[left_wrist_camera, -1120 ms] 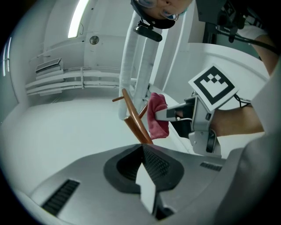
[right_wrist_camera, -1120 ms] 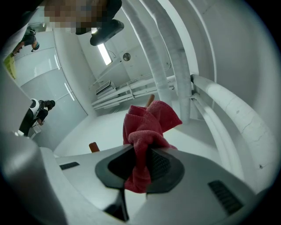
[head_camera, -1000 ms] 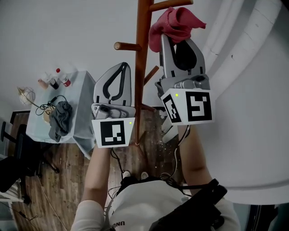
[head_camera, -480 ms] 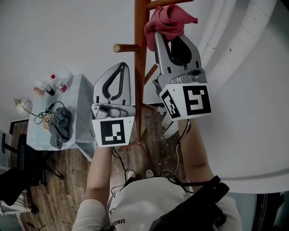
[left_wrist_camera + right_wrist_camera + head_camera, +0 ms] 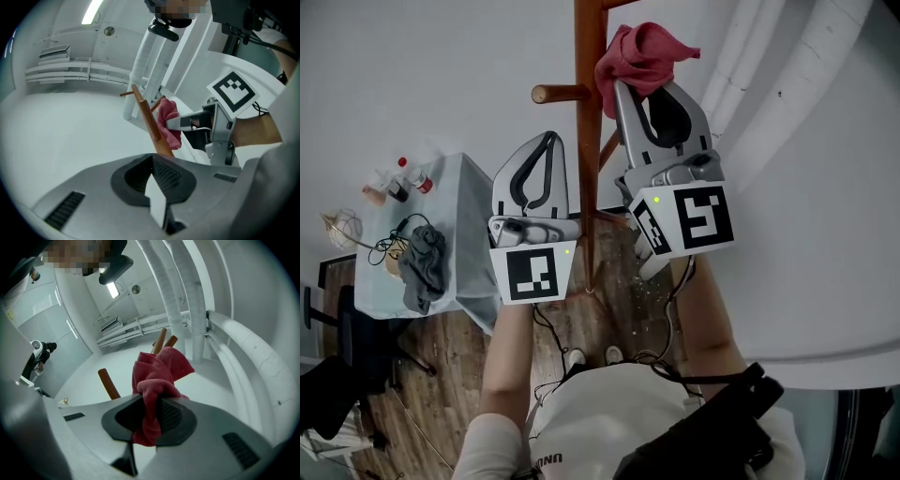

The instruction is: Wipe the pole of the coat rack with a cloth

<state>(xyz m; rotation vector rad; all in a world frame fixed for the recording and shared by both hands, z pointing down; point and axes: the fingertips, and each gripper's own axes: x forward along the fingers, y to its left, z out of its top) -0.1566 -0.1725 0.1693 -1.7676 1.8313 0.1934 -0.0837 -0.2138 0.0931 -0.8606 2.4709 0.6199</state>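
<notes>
Pegs (image 5: 561,94) jut from the brown wooden coat-rack pole (image 5: 589,150) beside your right gripper (image 5: 630,89), which pinches a crumpled pink cloth (image 5: 642,54); your left gripper (image 5: 551,139) has its jaws pressed together.

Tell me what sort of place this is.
Probably an indoor lab or workshop room rather than a home. White pipes run up the plain white wall, a cloth-covered table holds small bottles and cables, and a wooden coat rack stands on a wood plank floor.
</notes>
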